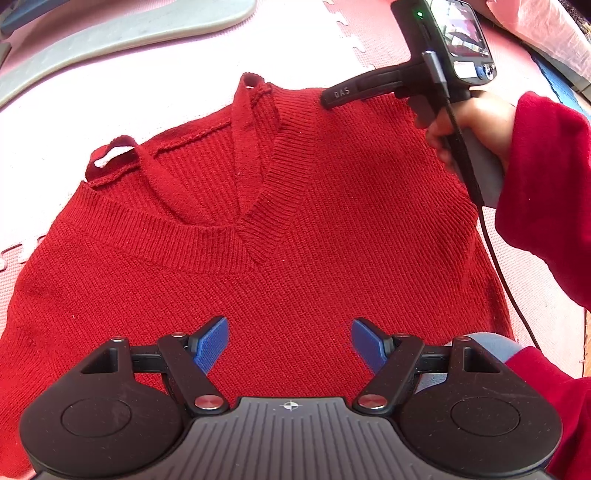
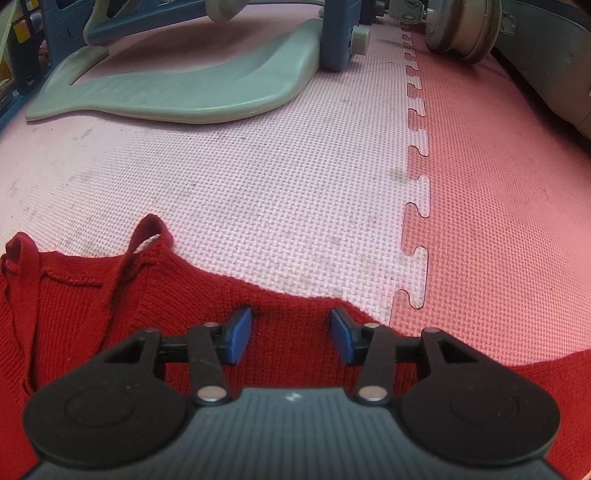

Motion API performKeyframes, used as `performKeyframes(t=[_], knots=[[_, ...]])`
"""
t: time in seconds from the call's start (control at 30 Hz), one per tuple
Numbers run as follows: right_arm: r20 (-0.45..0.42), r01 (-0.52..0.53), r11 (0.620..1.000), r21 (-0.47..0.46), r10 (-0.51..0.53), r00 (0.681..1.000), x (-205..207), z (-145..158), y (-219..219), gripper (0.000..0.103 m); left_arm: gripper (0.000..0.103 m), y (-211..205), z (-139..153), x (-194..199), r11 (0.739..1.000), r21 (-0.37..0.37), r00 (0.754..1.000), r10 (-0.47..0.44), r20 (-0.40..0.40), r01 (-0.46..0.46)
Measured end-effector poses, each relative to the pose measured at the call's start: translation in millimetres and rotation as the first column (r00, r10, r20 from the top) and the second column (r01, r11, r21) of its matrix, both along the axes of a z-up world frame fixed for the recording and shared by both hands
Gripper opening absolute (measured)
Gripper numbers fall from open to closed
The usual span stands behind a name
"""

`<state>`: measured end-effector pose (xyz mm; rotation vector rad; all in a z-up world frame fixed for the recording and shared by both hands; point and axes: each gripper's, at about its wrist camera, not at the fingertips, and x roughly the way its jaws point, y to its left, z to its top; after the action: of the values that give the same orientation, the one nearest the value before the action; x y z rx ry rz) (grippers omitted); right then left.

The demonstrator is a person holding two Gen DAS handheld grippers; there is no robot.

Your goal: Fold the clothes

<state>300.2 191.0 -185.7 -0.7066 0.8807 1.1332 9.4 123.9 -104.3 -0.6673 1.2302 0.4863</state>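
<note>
A red knitted V-neck sweater (image 1: 295, 221) lies flat, front up, on a pink foam mat (image 1: 147, 92). My left gripper (image 1: 288, 325) hovers open over the sweater's chest, below the V of the collar, with nothing between its blue pads. In the left wrist view a hand (image 1: 480, 118) in a red sleeve holds the right gripper, and one of its fingers (image 1: 340, 94) rests at the sweater's far right shoulder. In the right wrist view my right gripper (image 2: 291, 314) stands over the sweater's (image 2: 92, 314) top edge with its blue pads apart, and only flat knit shows in the gap.
A grey-green plastic base (image 2: 184, 92) and blue frame stand at the far side of the mat. A darker pink mat tile (image 2: 498, 184) joins on the right, with a metal wheel (image 2: 461, 29) behind it. A black cable (image 1: 495, 258) hangs from the right gripper.
</note>
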Motion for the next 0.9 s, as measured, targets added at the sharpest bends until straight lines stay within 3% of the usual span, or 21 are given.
performKeyframes(t=[0.27, 0.43, 0.53, 0.67, 0.8, 0.9], knots=[[-0.016, -0.017, 1.000, -0.014, 0.017, 1.000, 4.5, 0.9, 4.0, 0.050, 0.076, -4.0, 6.3, 1.9, 1.000, 0.009, 0.999, -0.021, -0.028, 0.021], [-0.071, 0.009, 1.000, -0.022, -0.010, 0.997, 10.7, 8.2, 6.8, 0.051, 0.076, -5.5, 14.6, 2.4, 1.000, 0.017, 1.000, -0.015, -0.027, 0.015], [-0.097, -0.017, 0.999, 0.048, 0.021, 0.995, 8.0, 24.0, -10.7, 0.050, 0.076, -7.0, 16.1, -0.8, 1.000, 0.020, 0.999, -0.014, -0.032, 0.015], [-0.077, -0.082, 0.996, -0.028, 0.080, 0.994, -9.8, 26.2, -44.9, 0.050, 0.076, -6.6, 6.4, -5.8, 1.000, 0.005, 0.998, 0.002, -0.065, -0.002], [-0.056, -0.139, 0.989, -0.057, 0.136, 0.989, -39.3, 18.8, -86.9, 0.050, 0.076, -4.8, 5.9, -14.1, 0.998, -0.005, 0.997, 0.056, -0.050, -0.056], [-0.056, -0.169, 0.982, -0.083, 0.165, 0.985, -61.6, 9.4, -95.5, 0.050, 0.076, -6.0, 3.2, -19.6, 0.996, -0.017, 0.995, 0.084, -0.061, -0.085]])
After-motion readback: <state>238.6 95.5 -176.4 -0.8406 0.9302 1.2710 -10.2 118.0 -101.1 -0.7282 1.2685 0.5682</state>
